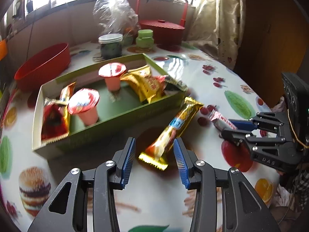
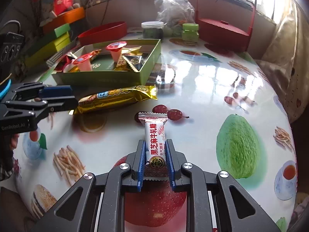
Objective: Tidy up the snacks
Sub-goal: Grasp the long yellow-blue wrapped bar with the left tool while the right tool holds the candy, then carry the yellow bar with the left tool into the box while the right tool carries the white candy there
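A green box [image 1: 123,114] [image 2: 150,65] on the table holds two jelly cups [image 1: 113,77] [image 1: 85,106] and several gold and red snack packets. A long gold wafer bar [image 1: 173,129] [image 2: 115,98] lies on the table beside the box. My left gripper [image 1: 154,156] is open, its fingers on either side of the bar's near end. My right gripper [image 2: 155,154] is shut on a white nougat candy [image 2: 154,137], which also shows in the left wrist view [image 1: 222,120].
A red oval tub [image 1: 44,65], a jar with a white lid [image 1: 111,45], a green jar [image 1: 144,37], a plastic bag [image 1: 115,13] and a red handled basket [image 1: 162,29] stand at the back. Stacked coloured boxes [image 2: 58,34] stand at the far left.
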